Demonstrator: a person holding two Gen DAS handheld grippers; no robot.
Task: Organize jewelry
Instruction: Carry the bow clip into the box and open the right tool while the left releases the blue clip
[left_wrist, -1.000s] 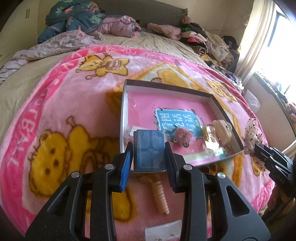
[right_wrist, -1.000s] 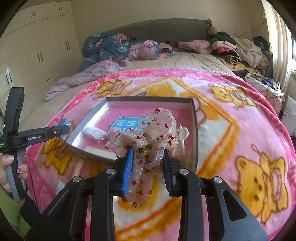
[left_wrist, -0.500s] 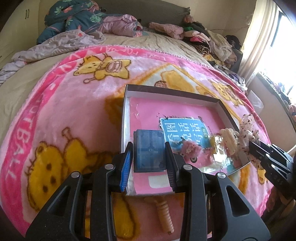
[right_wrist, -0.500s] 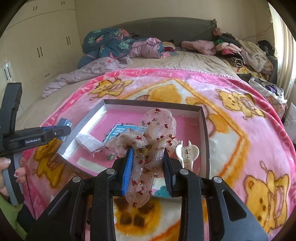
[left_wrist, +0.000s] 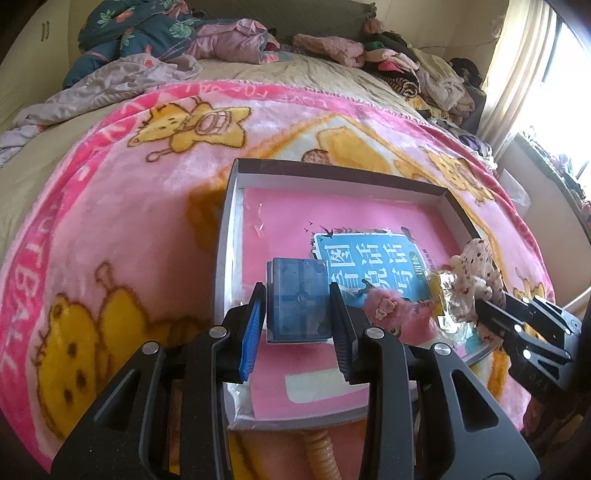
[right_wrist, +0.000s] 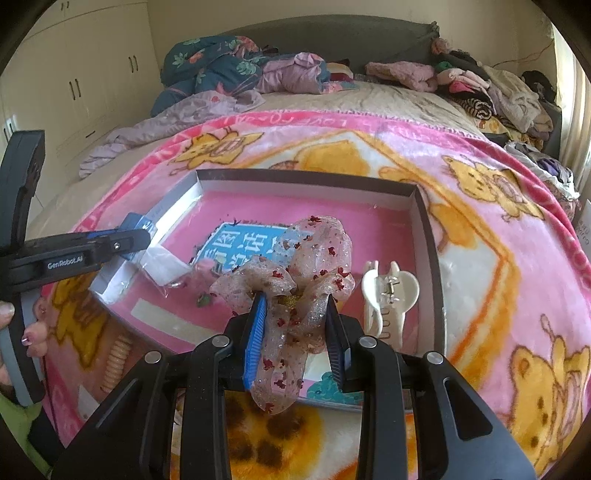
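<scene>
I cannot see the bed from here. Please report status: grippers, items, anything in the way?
Left gripper shut on blue box. Right gripper shut on sheer bow. Both over the tray. White clip lies beside the bow.

We see a shallow open cardboard box (right_wrist: 428, 236) lying on the pink bear-print fleece blanket (left_wrist: 110, 229) spread over the bed. In the box lies a blue-titled booklet (left_wrist: 373, 266), near its middle. The white plastic claw clip (right_wrist: 388, 295) lies in the box by its right wall. The beige coiled hair tie (right_wrist: 116, 360) lies on the blanket outside the box, just before its near left edge. Behind the blanket, piled clothes (right_wrist: 258, 74) sit against the headboard, and more lie along the bed's right side.
</scene>
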